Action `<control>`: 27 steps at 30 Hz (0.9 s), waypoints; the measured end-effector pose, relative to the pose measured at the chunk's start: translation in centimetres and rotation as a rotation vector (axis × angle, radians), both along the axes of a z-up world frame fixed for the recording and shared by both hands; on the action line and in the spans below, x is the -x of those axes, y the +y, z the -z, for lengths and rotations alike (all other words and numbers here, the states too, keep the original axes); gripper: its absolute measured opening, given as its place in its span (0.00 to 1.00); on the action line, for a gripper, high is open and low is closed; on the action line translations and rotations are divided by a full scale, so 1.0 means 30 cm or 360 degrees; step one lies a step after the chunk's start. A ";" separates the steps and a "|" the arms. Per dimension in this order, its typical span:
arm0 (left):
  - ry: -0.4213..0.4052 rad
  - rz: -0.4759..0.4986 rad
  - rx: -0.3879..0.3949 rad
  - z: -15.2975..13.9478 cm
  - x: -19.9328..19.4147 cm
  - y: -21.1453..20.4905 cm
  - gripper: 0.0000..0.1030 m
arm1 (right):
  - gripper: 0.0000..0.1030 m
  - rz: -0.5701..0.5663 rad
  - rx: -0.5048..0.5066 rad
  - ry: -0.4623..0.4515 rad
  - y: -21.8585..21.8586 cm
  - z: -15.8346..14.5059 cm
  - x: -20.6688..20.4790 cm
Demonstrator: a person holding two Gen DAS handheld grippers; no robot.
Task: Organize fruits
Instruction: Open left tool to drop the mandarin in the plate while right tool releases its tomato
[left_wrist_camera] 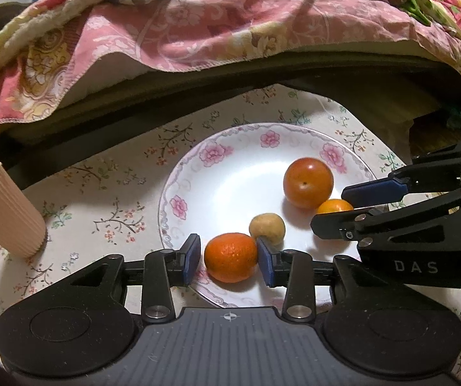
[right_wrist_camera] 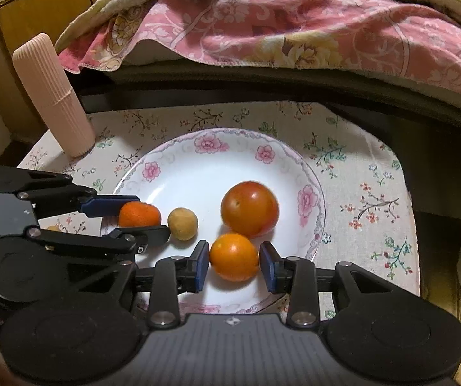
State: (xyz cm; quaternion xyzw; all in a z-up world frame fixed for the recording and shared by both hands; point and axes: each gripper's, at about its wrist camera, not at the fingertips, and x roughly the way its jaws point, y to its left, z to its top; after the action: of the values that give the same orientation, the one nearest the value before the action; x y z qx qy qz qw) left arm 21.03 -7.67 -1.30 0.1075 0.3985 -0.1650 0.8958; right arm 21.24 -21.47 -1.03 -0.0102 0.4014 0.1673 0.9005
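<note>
On the flowered plate (left_wrist_camera: 179, 173), both grippers stood apart: the left gripper (left_wrist_camera: 227, 259) bracketed a mandarin (left_wrist_camera: 230, 256), the right gripper (right_wrist_camera: 234, 265) an orange (right_wrist_camera: 234, 256). Closing together risked nudging the small yellowish fruit (left_wrist_camera: 267, 227) or the tomato-like fruit (right_wrist_camera: 249, 208) rolling.

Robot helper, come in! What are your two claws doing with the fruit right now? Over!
Left gripper open around a mandarin on the plate. Right gripper open around the other mandarin. Tomato and small tan fruit sit close by.

Matte black left claw (left_wrist_camera: 227, 262) and right claw (right_wrist_camera: 234, 265): blue pads, silver rivets, white "DAS" lettering.
</note>
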 end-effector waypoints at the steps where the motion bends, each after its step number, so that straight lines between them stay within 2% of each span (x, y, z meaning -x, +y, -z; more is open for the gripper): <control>1: -0.0005 -0.0004 0.0001 -0.004 0.000 0.002 0.48 | 0.36 0.0000 -0.0006 -0.0003 -0.001 -0.004 0.001; 10: -0.0049 -0.0026 0.0006 -0.043 0.012 0.019 0.54 | 0.37 -0.0001 -0.0021 -0.0040 0.000 -0.031 0.010; 19: -0.0117 -0.0043 0.0006 -0.105 0.043 0.045 0.57 | 0.38 0.0018 -0.0078 -0.0103 -0.014 -0.086 0.026; 27: -0.0126 -0.0073 0.0017 -0.130 0.091 0.088 0.59 | 0.38 -0.0017 -0.0093 -0.0135 0.002 -0.118 0.054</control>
State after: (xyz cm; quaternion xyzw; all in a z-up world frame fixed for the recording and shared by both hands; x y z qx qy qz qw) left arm 18.30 -5.03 2.60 0.0998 0.3642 -0.1421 0.9150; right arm 19.61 -21.41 2.51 0.0070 0.3577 0.1832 0.9157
